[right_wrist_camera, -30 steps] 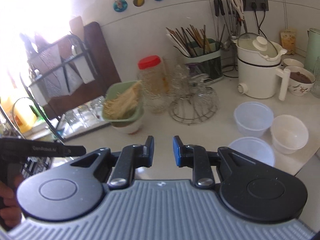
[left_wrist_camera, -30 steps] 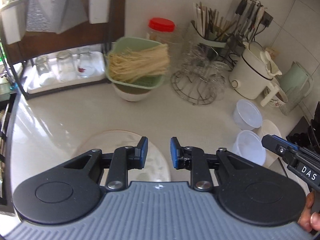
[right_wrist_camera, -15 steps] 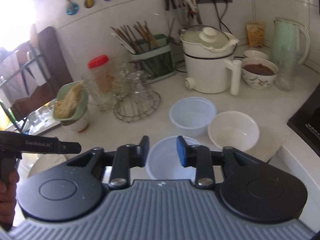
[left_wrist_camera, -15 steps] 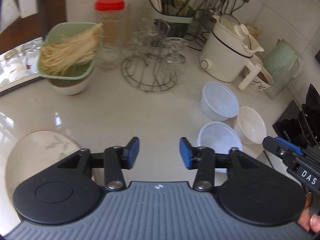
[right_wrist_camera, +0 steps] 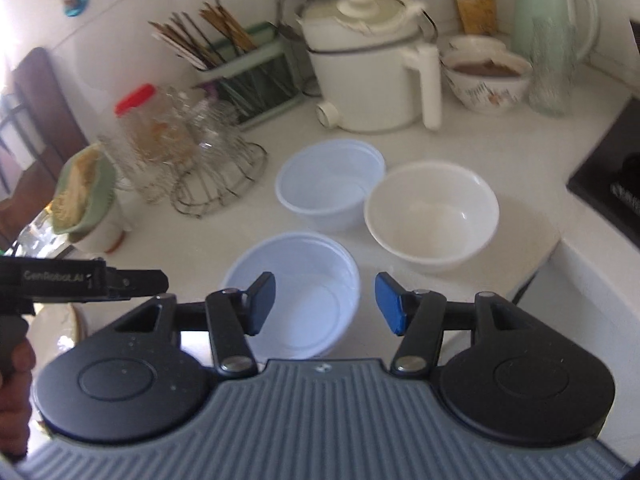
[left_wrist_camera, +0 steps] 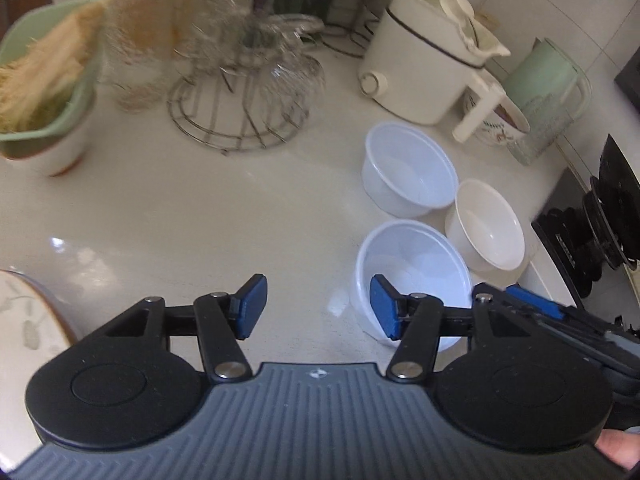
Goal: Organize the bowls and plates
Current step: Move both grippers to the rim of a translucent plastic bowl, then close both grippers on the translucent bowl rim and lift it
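Note:
Three empty bowls stand close together on the white counter: a near clear plastic bowl [right_wrist_camera: 296,280] [left_wrist_camera: 416,268], a far clear plastic bowl [right_wrist_camera: 330,184] [left_wrist_camera: 410,170] and a white ceramic bowl [right_wrist_camera: 432,214] [left_wrist_camera: 486,228]. My right gripper [right_wrist_camera: 325,307] is open and empty, its left finger over the near bowl and its right finger just past the rim. My left gripper [left_wrist_camera: 318,312] is open and empty, just left of the near bowl. A patterned plate [left_wrist_camera: 20,320] lies at the lower left edge of the left wrist view.
A wire rack of glasses [right_wrist_camera: 200,148], a red-lidded jar [right_wrist_camera: 138,120], a green dish of noodles on a bowl [left_wrist_camera: 40,80], a white cooker [right_wrist_camera: 368,64], a chopstick holder [right_wrist_camera: 248,72], a patterned bowl [right_wrist_camera: 486,76] and a green kettle [right_wrist_camera: 552,12] stand behind. A stove [left_wrist_camera: 600,224] is at the right.
Both grippers have swung right and come closer to the three bowls. Both have opened wider. The plate has slid to the left edge of the left wrist view.

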{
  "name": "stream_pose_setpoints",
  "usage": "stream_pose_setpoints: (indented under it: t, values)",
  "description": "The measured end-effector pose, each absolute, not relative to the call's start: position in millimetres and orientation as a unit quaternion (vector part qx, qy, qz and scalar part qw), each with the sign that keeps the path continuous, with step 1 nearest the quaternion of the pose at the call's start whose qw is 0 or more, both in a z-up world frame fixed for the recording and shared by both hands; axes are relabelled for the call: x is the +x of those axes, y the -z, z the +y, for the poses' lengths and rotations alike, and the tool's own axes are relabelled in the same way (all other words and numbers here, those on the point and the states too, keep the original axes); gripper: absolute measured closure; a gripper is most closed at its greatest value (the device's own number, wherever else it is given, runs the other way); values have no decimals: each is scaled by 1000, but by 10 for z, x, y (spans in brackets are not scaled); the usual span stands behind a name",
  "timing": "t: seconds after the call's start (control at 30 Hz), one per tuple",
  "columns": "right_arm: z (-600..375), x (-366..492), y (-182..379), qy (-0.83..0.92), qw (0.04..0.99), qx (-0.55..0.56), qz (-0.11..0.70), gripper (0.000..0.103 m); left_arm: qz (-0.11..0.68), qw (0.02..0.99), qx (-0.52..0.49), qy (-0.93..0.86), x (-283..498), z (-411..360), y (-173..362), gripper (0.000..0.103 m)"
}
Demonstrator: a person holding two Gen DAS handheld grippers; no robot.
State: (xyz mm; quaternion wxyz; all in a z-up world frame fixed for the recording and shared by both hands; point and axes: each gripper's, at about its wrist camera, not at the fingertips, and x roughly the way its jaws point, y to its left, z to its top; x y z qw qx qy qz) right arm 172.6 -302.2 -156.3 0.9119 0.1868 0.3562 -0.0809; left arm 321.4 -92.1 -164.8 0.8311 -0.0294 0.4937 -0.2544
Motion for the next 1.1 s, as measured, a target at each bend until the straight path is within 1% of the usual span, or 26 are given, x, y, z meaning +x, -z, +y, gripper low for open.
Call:
stream_pose_setpoints:
  t: [0.13, 0.23, 0.37, 0.47, 0.5, 0.73, 0.93, 1.1]
  values:
    - [-3101, 1779, 1676, 87, 899, 210, 374, 46, 504, 819, -32, 273, 3311, -1072, 1745, 42]
    - [-3138, 1828, 1720, 87, 900, 209, 373, 46, 506, 815, -25, 282, 3368, -1185, 1806, 48]
    - [-3154, 1937, 1839, 83, 895, 208, 385, 61, 510, 809, -17, 292, 3441, -1300, 1896, 58]
    - [-3141, 1988, 1928, 73, 889, 212, 400, 71, 528, 792, -42, 302, 3505, -1318, 1977, 60]
    - [-3136, 1996, 1943, 68, 887, 214, 404, 72, 533, 788, -45, 304, 3517, -1328, 1996, 60]
    - [-3068, 2043, 1883, 45, 886, 219, 407, 73, 539, 786, -48, 300, 3556, -1284, 1928, 60]
    - [-2937, 2213, 1747, 14, 888, 213, 408, 72, 522, 807, -64, 267, 3570, -959, 1737, 60]
    - [-2697, 2437, 1644, -32, 891, 190, 412, 73, 522, 818, -87, 227, 3594, -586, 1685, 60]
